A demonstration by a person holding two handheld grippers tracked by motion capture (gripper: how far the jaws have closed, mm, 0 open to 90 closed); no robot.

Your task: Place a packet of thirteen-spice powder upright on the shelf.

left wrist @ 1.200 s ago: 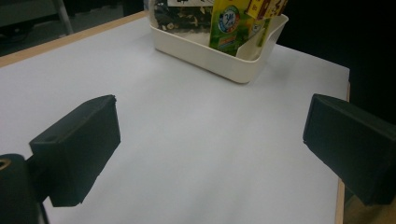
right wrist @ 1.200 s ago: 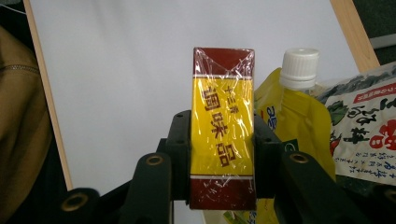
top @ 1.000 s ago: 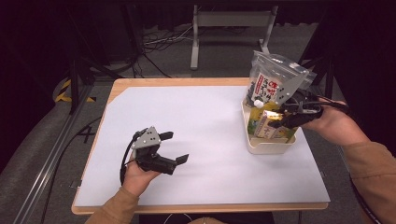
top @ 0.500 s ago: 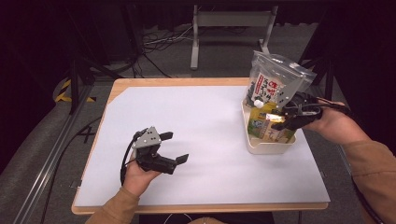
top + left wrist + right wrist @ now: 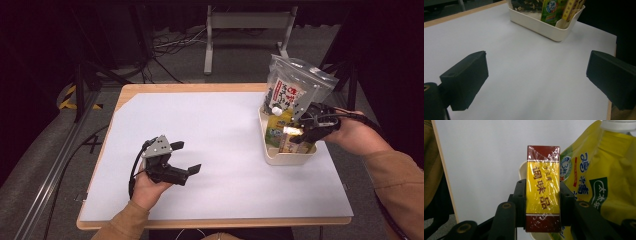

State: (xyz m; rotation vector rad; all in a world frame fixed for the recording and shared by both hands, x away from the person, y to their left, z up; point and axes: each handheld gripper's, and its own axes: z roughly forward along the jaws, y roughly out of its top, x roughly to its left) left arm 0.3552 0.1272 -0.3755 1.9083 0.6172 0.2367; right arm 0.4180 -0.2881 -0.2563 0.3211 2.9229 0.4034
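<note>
My right gripper is shut on a yellow and dark red box wrapped in clear film, both pads pressed on its sides. It holds the box at the near end of a cream tub at the table's right. In the tub also stand a yellow-green pouch with a white cap and a clear bag with a printed label. My left gripper rests in a hand on the white table sheet at the front left, its jaws wide open with nothing between them. The left gripper view looks across the sheet toward the tub.
The white sheet covers a wooden table top. A person's sleeves come in from the bottom and the right. Cables and metal stand legs lie on the dark floor beyond the far edge.
</note>
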